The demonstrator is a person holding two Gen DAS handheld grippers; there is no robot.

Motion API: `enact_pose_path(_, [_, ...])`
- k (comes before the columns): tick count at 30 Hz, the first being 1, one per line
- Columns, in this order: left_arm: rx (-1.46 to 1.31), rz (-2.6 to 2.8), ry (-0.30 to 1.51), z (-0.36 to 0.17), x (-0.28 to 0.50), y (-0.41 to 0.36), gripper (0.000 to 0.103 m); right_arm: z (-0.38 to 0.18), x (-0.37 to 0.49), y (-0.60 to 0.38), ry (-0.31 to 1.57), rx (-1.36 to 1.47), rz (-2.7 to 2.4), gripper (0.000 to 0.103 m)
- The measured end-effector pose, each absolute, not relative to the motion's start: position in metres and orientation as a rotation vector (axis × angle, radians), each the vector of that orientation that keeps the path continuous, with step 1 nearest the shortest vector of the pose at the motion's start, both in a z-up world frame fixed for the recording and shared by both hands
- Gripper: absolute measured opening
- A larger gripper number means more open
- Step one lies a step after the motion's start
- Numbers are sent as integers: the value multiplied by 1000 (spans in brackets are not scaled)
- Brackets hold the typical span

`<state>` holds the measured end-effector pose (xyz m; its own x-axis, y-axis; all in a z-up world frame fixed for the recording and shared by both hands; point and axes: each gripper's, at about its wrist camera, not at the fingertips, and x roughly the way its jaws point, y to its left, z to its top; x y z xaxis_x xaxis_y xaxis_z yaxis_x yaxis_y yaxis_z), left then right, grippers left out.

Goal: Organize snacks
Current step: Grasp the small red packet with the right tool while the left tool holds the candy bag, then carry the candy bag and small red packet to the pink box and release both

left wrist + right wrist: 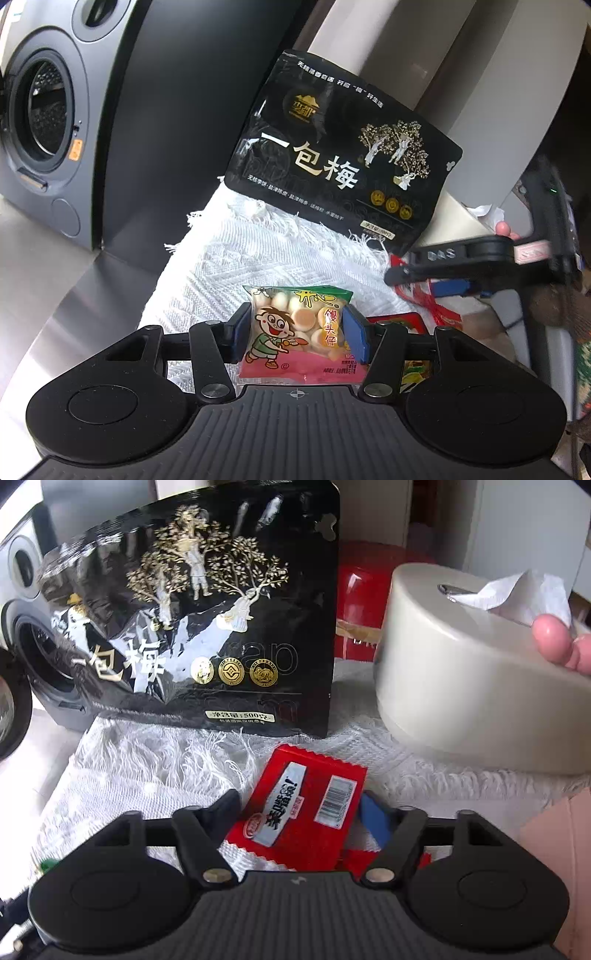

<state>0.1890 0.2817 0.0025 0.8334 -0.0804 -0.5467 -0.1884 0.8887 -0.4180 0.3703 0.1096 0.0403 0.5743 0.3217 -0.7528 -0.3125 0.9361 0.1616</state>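
My left gripper [295, 332] is shut on a small cartoon snack packet [299, 332] of round biscuits, held above a white woven cloth [229, 258]. A big black plum bag [343, 155] stands upright at the cloth's far edge; it also shows in the right wrist view [192, 627]. My right gripper [299, 812] is shut on a red snack packet [299, 808] with a barcode label, low over the cloth [147, 768]. In the left wrist view the right gripper [399, 275] shows at the right, below the black bag.
A grey washing machine [44, 122] stands at the far left. A round cream tissue holder [461, 664] with a tissue sticking out sits right of the black bag, a red container [365, 587] behind it. More red packets [443, 310] lie at the cloth's right.
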Motion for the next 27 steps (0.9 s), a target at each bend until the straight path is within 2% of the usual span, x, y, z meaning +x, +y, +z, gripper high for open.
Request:
enact_pose_path(4, [-501,53,584,2,188,285,58,56,353,88,895,54,453,51])
enact_pose_path(10, [-496,55,584,2,188,284,58,96,305,48,802,82,599,50])
enact_pose_path(16, [-479,28,568,19,171,272,57,109,257,14,783,68,726,49])
enact_pose_path(27, [-277,-359,721,56,109,142,57,88,148,-78,756,16,712,49])
